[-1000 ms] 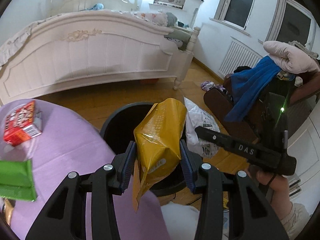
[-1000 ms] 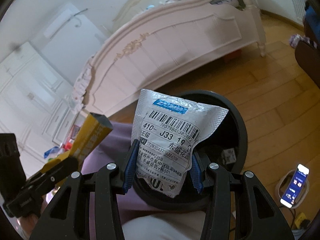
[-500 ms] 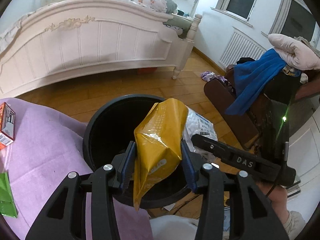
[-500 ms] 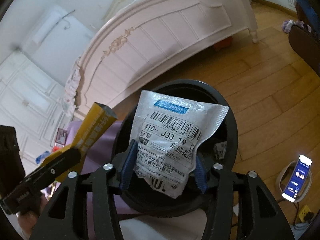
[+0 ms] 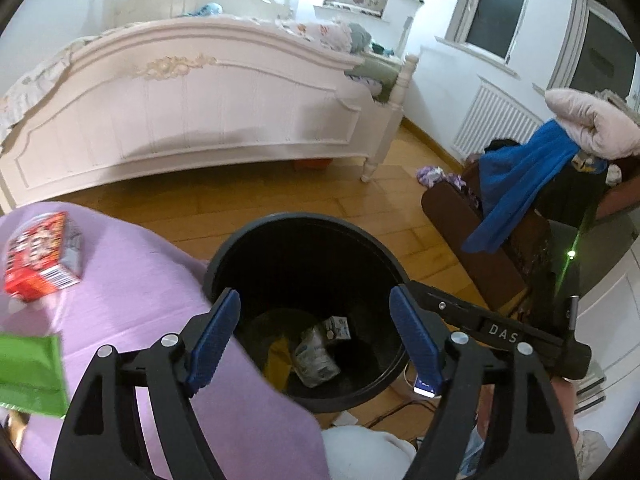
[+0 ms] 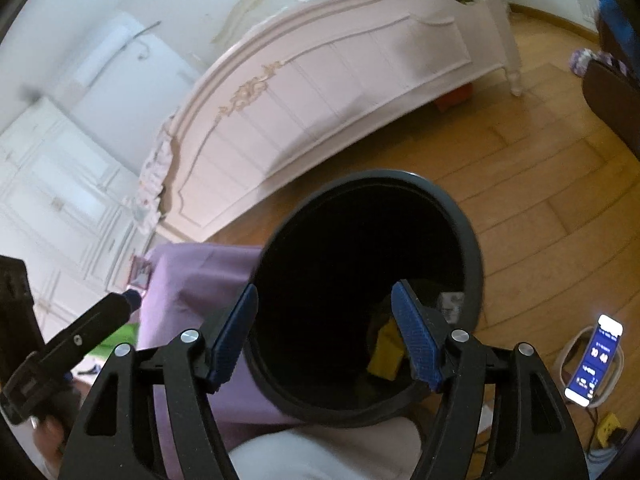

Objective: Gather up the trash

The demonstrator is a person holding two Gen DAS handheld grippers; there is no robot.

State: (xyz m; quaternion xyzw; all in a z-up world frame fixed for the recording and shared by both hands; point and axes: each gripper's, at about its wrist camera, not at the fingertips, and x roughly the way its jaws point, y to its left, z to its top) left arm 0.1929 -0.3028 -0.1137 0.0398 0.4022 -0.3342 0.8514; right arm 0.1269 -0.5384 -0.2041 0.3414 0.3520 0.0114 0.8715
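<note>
Trash lay at the bottom of the black bin [image 5: 304, 240]: a yellow foil pouch [image 5: 280, 360] slumped against the wall, a crinkled white mailer bag [image 5: 314, 354] beside it, and a small printed carton [image 5: 338, 326] touching the mailer. Both grippers hung over the round, smooth plastic rim. The left gripper [image 5: 314, 338] had just been opening, its ribbed blue pads spread wide with nothing between them; the right gripper [image 6: 326, 334] had just been opening too, and its jaws also stood apart and bare.

More waited on the tabletop under a soft lilac cloth [image 5: 132, 292]: a glossy red box [image 5: 40, 258] near its far left edge and a flat green packet [image 5: 30, 372] at the left edge, closer in. I judged the risks modest. The bin stood hard against the tabletop's edge, so a low swing back could knock the rim and tip it. The cloth looked loose and could bunch under a pad. The green packet, thin and slick, might slip from a pinch.
</note>
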